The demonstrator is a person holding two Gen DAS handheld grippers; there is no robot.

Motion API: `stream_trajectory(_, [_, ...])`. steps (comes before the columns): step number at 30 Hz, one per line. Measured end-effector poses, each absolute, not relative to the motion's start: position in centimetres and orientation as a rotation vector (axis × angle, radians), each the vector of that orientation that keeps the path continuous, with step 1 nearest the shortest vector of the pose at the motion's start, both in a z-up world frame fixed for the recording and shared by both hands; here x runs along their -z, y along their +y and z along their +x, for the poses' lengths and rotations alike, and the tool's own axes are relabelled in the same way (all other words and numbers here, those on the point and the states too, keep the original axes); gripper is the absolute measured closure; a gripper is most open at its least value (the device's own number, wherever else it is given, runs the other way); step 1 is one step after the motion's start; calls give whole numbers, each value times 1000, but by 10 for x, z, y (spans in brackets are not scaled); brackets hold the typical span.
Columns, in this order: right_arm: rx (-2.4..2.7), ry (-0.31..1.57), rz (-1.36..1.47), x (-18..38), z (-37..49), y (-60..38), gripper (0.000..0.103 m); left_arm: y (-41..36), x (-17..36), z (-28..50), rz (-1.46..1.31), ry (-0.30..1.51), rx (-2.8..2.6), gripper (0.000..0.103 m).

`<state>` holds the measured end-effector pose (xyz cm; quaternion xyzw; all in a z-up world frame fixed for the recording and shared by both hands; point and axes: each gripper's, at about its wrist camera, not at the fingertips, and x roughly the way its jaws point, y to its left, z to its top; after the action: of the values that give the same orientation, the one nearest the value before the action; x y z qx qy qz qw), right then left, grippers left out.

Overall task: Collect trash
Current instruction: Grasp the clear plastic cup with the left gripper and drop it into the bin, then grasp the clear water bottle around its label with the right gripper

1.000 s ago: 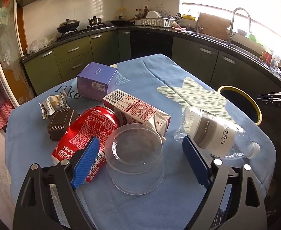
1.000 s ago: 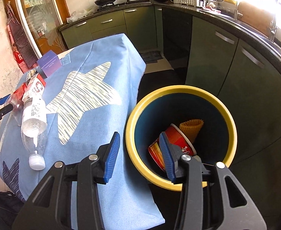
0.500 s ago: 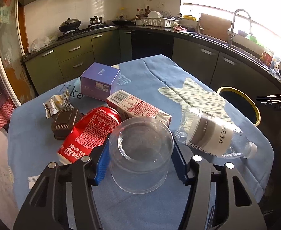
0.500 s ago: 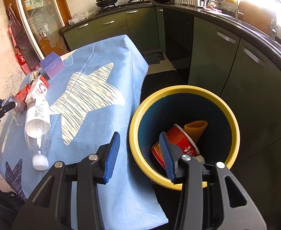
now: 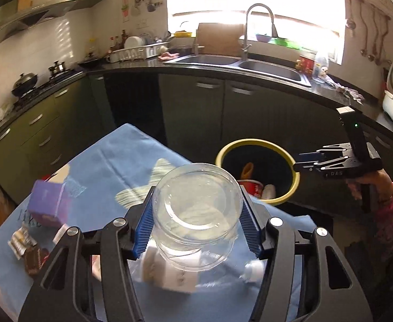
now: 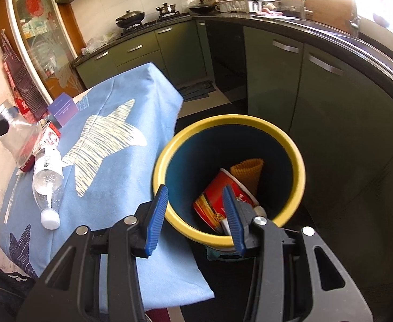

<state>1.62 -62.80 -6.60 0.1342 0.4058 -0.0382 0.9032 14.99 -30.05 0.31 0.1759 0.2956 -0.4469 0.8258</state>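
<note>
— With the left tongs [image 5: 196, 221] clamped on the clear cup [image 5: 197, 209], held above the tabletop [image 5: 110, 166], what step is this?
— Carrying, I'd judge. Next: move it over the bin [image 5: 258, 145] and release. Right tongs [image 6: 193, 214] hang open, empty, beside the bin.

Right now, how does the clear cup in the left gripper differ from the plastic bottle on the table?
The clear cup is lifted off the table, clamped between the left gripper's blue pads; the plastic bottle lies on its side on the blue cloth, ungripped. The cup is short, wide and bare; the bottle is long and narrow, with a printed label and a white cap. The cup's mouth is open; the bottle is capped. Both are see-through plastic.
</note>
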Motion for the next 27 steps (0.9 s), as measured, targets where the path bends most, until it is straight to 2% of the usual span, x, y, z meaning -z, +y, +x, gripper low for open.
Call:
stream_trajectory(5, [117,829,314,69,-3,-648,62,-396,13,154,392,724,1058,45])
stream_trajectory(12, [139,817,356,77,-17,-664,62,-503,62,173,449,807,1038,45])
stream_trajectory(14, [139,816,366,79,-20,-667,62,-523,72,179,448,810,1010,35])
stream_trajectory(15, [139,815,371,80,-21,-668,62,-528,74,181,445,809,997,24])
stream_trajectory(16, [138,816,375,81,-21,-669,62,-531,74,183,434,803,979,21])
stream_trajectory(22, [133,824,390,88,-20,-671,62,-505,47,182,323,788,985,20])
stream_trajectory(27, [108,828,387,89,-15,-663,62,-442,6,167,253,676,968,13])
